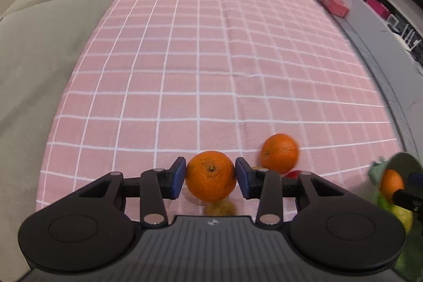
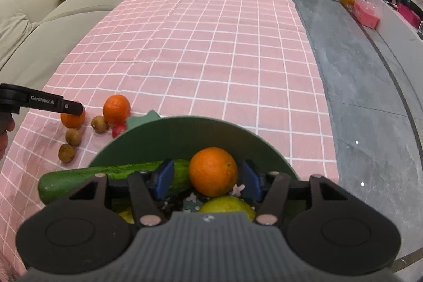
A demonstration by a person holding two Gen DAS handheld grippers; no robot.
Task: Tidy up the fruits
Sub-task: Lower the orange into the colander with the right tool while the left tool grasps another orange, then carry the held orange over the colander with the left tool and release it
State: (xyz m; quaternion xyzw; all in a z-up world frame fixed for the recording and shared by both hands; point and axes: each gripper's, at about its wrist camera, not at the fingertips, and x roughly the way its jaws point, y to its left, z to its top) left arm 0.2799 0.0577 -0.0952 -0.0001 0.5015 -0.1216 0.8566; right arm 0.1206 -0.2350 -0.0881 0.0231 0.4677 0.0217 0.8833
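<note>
Left gripper [image 1: 210, 180] pinches an orange [image 1: 210, 179] on the tablecloth [image 1: 201, 57]; right gripper [image 2: 207, 180] hangs open, its orange [image 2: 213, 171] loose in the green bowl [image 2: 185, 134].

The left gripper [image 1: 210, 177] hangs low over the pink checked tablecloth [image 1: 211, 57], an orange [image 1: 210, 180] sitting between its blue pads [image 1: 177, 177], which lie right against its sides. A second orange [image 1: 279, 153] rests just beyond on the right, slightly blurred. At the right edge, a green bowl [image 1: 401, 163] holds another orange and greenish fruit.
</note>
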